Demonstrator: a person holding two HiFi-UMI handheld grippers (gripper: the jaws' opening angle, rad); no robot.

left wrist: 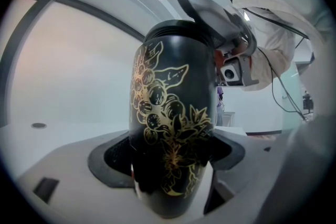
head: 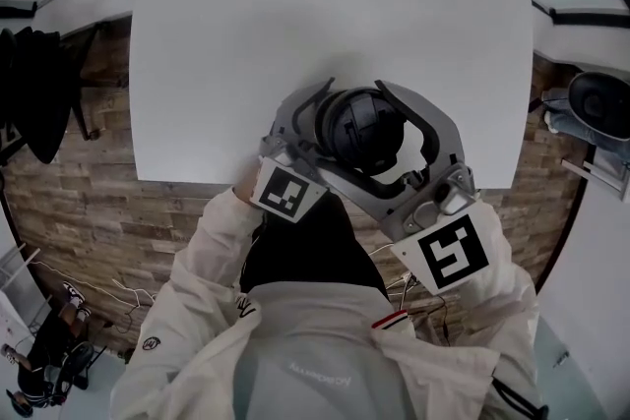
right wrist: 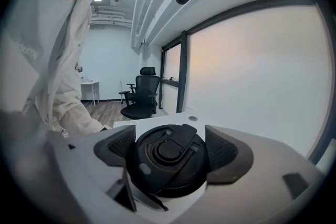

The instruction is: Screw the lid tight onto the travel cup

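Clamping the travel cup (left wrist: 173, 86) by its body, the left gripper (left wrist: 173, 160) braces it. The right gripper (right wrist: 169, 148) pinches the lid (right wrist: 163, 173) atop the cup, apparently to twist it.

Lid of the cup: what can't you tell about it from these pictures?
- Whether the lid is screwed tight: its join with the travel cup is dark and partly covered by jaws in the left gripper view, and lies under the lid itself in the right gripper view.
- Head view: the cup's body is hidden beneath lid and jaws.
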